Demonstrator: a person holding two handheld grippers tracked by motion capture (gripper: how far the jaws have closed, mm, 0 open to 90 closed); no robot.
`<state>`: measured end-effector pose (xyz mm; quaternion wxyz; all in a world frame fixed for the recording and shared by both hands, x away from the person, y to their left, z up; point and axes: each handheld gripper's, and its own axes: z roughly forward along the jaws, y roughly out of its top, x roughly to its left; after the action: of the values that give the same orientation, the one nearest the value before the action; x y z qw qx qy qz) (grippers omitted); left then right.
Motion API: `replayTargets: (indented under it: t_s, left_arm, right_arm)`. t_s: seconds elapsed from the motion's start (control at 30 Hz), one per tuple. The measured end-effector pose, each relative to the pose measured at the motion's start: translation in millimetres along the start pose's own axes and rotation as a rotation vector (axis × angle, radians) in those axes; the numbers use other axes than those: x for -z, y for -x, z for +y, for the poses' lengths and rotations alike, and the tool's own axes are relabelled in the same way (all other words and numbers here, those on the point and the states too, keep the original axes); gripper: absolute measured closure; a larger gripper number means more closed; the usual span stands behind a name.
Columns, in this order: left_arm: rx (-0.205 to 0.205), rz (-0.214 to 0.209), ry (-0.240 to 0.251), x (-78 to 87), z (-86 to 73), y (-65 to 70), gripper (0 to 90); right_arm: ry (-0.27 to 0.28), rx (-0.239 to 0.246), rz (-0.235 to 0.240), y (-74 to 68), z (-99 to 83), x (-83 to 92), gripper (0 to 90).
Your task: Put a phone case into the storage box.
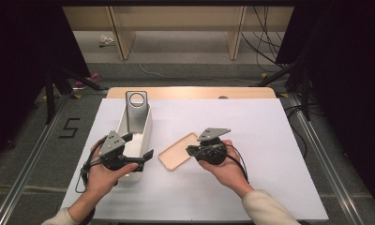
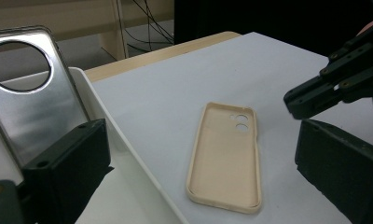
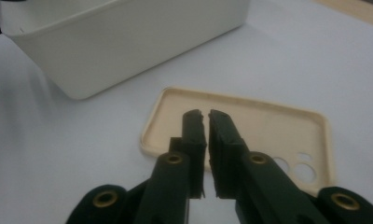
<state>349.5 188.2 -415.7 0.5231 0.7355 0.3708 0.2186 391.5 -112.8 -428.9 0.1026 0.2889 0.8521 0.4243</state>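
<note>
A beige phone case [image 1: 178, 151] lies hollow side up on the white table [image 1: 251, 136], its camera holes showing in the left gripper view [image 2: 226, 158]. My right gripper [image 3: 204, 114] is shut with nothing between its jaws. Its tips hover over the near end of the case [image 3: 268, 121]. A silver phone case [image 1: 136, 105] with a round hole stands upright at the far end of a white bin [image 1: 149, 124]. My left gripper [image 1: 138, 145] is open and straddles the bin's near right wall [image 2: 110, 135], one jaw inside and one outside, without pressing on it.
The bin [image 3: 128, 42] stands to the left of the beige case. A wooden strip [image 1: 190, 92] runs along the table's far edge. Dark stands and cables sit on the floor beyond the table.
</note>
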Motion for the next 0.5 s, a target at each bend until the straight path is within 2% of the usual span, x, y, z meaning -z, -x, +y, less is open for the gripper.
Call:
replayTargets:
  t_s: [0.07,0.37,0.5]
  left_arm:
    - [0.004,0.002,0.000,-0.1,-0.5,-0.3,2.8]
    - [0.006,0.004,0.000,0.1,-0.7,-1.5,2.9]
    - [0.005,0.006,0.002,0.5,-0.3,-2.0,2.9]
  right_arm:
    - [-0.031,0.004,0.010,-5.1,3.5,-11.0,90.0]
    - [-0.156,0.008,0.031,-23.2,6.6,-57.5,90.0]
    - [-0.176,0.006,0.033,-23.8,6.0,-65.1,90.0]
